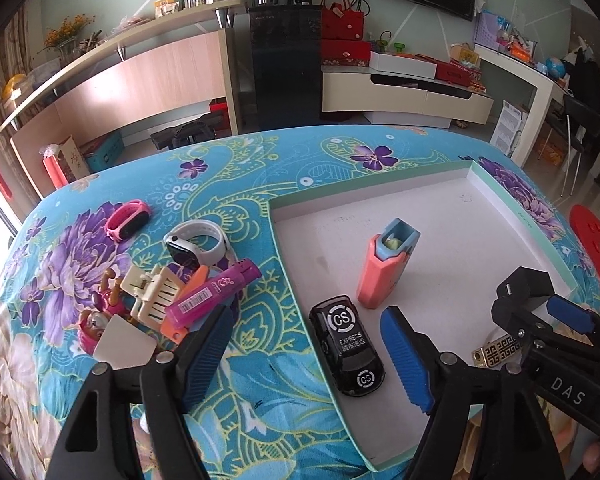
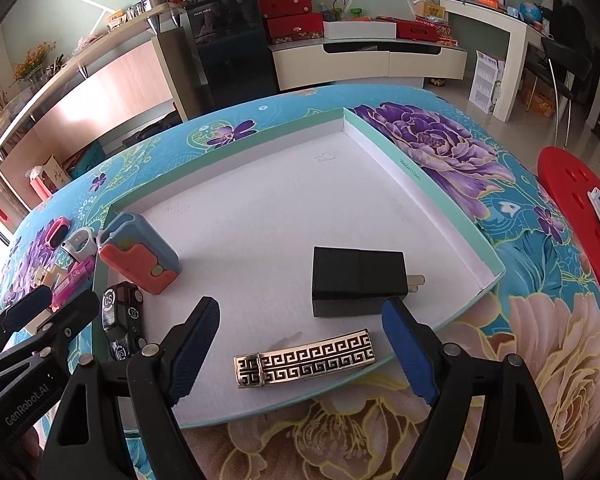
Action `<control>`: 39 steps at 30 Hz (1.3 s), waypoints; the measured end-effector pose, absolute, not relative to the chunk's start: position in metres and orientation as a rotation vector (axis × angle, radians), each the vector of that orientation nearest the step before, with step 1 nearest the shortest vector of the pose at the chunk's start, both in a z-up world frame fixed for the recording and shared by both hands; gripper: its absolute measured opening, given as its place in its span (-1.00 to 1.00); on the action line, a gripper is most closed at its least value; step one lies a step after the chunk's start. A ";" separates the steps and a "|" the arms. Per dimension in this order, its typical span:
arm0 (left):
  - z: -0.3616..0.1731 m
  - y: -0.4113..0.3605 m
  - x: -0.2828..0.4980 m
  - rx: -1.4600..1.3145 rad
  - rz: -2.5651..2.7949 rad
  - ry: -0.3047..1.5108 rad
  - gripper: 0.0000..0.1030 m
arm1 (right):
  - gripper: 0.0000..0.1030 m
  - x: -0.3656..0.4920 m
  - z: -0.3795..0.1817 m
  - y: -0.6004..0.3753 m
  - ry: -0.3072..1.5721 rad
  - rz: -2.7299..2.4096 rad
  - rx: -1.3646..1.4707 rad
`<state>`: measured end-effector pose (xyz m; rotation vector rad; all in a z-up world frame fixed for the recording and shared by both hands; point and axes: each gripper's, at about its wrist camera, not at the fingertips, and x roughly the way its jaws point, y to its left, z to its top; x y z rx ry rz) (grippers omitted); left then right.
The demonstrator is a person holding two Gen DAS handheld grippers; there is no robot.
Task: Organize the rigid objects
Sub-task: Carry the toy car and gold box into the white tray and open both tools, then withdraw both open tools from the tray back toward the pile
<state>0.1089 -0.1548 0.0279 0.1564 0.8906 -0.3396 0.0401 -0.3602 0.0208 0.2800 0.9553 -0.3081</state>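
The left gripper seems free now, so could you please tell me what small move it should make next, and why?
Probably swing the left gripper, jaws open and empty, left toward the magenta marker. The toy car already lies inside the box, while the marker remains outside on the cloth.

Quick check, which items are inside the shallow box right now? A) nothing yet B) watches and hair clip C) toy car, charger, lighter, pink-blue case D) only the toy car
C: the black toy car, black charger, patterned lighter and pink-blue case all lie on the white floor of the box; the watches remain outside on the cloth.
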 end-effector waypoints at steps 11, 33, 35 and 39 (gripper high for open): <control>0.029 -0.112 0.118 0.122 -0.186 0.907 1.00 | 0.92 0.045 0.023 -0.347 0.964 -0.288 0.250; 0.044 0.014 0.116 0.036 0.106 0.892 1.00 | 0.92 0.062 0.062 -0.244 0.861 -0.079 0.160; 0.043 0.032 0.115 0.023 0.152 0.895 1.00 | 0.92 0.065 0.060 -0.228 0.864 -0.046 0.145; 0.041 0.062 0.113 0.000 0.217 0.900 1.00 | 0.92 0.073 0.054 -0.201 0.876 0.016 0.133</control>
